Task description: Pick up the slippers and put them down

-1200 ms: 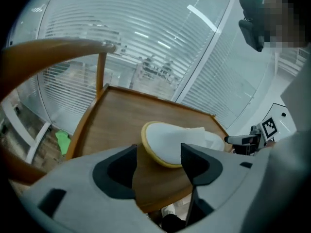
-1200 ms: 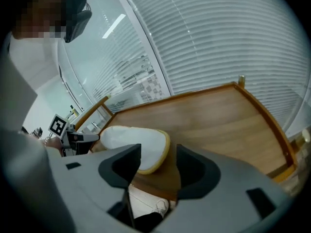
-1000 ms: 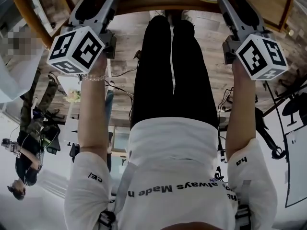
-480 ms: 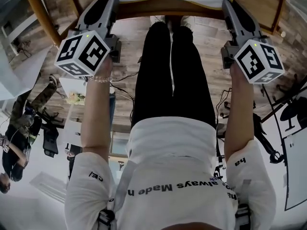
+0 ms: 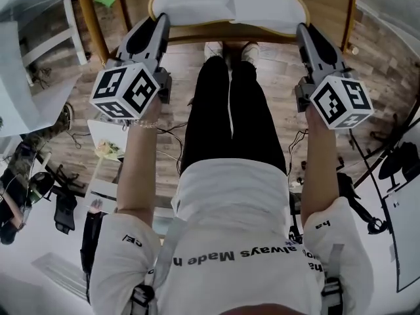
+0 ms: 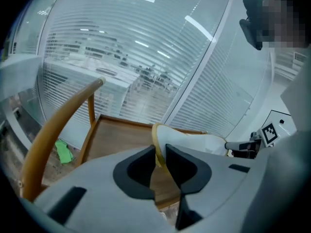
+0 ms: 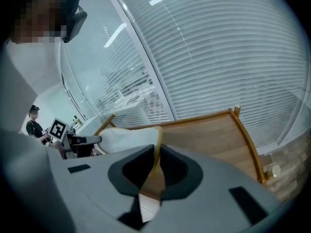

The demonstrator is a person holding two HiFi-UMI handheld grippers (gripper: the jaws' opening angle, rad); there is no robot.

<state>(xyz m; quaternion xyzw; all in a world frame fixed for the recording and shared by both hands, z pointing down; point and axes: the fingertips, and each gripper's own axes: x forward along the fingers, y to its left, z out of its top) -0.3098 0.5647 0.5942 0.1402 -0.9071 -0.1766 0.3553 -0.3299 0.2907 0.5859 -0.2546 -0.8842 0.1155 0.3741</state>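
Note:
Two white slippers with yellow trim hang side by side over a wooden tabletop [image 5: 331, 2]. The left slipper [image 5: 193, 5] is pinched at its yellow rim [image 6: 158, 152] by my left gripper [image 5: 161, 22], whose jaws have just been closing on it. My right gripper [image 5: 302, 30] has likewise just been closing and now grips the trim [image 7: 156, 155] of the right slipper [image 5: 269, 4]. In the left gripper view the white upper [image 6: 197, 142] reaches towards the right gripper [image 6: 243, 147]. The right gripper view shows the right slipper's upper [image 7: 129, 136] and the left gripper [image 7: 80, 141].
The tabletop has a raised wooden edge [image 7: 245, 135] and a curved wooden rail [image 6: 53, 130]. The person's legs [image 5: 230, 110] stand between the grippers. A green object [image 6: 63, 152] lies on the plank floor, with cables [image 5: 167, 133] nearby. Glass walls with blinds [image 7: 218, 57] stand behind.
Both grippers have risen and drawn back from the tabletop with the slippers pinched in them. More of the white slippers now shows at the top of the head view.

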